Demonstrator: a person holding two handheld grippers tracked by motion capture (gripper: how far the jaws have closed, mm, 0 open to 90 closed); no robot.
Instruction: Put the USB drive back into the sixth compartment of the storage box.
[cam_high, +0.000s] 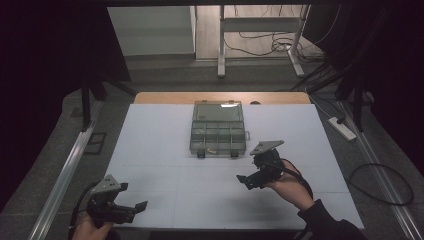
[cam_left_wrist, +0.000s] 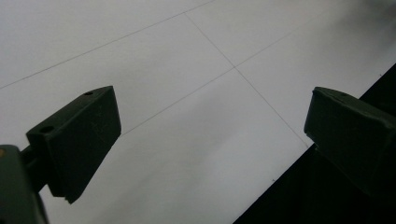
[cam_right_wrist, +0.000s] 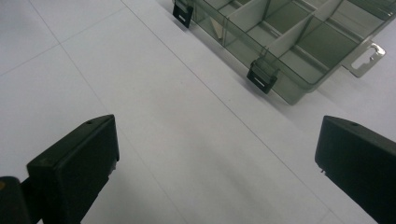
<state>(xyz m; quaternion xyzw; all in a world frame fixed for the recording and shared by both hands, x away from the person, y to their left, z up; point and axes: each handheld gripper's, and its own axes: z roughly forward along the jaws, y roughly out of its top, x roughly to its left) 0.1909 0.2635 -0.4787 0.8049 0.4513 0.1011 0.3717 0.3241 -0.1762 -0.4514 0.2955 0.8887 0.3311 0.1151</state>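
Organizer box sitting open near the worktop's far edge.
Both grippers empty, fingers spread wide; right gripper is nearer its front latches, probably about to work them, left gripper parked by the near-left corner.

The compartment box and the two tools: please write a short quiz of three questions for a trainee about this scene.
1. True or false: the right tool grips the compartment box.
2. Which tool is nearer to the box?
A. left tool
B. right tool
3. Fill in: the box's lid stands ____.

Key
1. False: its jaws are spread apart over the white table, short of the box.
2. B
3. open; the dividers show in the right gripper view.
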